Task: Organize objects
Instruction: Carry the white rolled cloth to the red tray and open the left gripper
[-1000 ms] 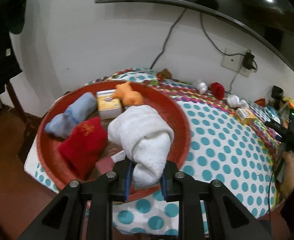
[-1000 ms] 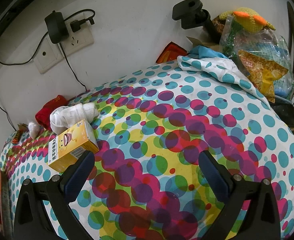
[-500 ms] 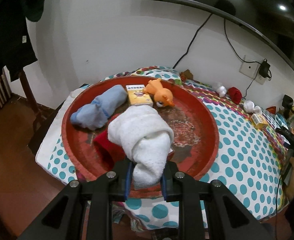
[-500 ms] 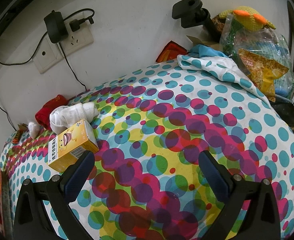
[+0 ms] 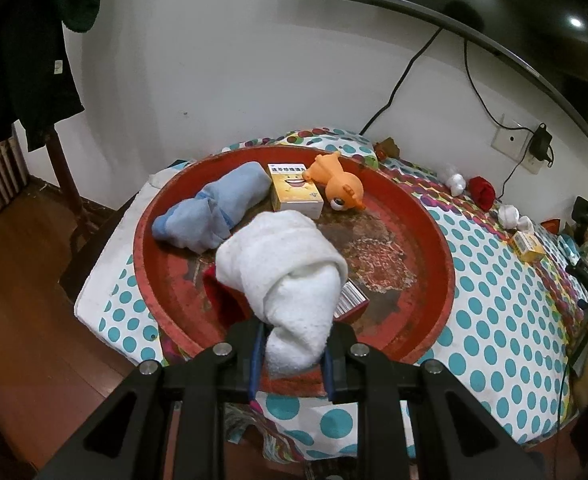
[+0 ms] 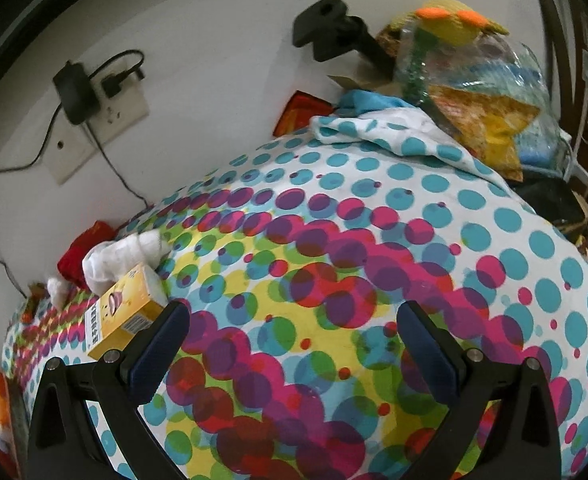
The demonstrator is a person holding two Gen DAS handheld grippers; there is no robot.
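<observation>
Since a second ago the left claw has pulled back and risen, so the whole red tray now shows beneath it, while the white rolled towel stays pinched between its blue pads; the right view has tipped and crept nearer the yellow box

Left wrist view, left to right: a wooden floor, then the counter under a dotted cloth with the tray on its left part. In the tray lie a blue rolled towel at the far left, a yellow carton with a smiling face just beside it, and an orange toy touching the carton's right side. A red cloth and a small striped box peek out from behind the held towel – both mostly hidden. Further right, outside the tray, sit a red roll, small white pieces and a second yellow carton, well apart from the tray.

Right wrist view: the yellow box lies just beyond the left fingertip of the right claw, with a white sock-like roll and a red bundle behind it. The claw is spread wide and holds nothing – only dotted cloth lies between the pads. A wall socket is above, plastic bags at the far right
</observation>
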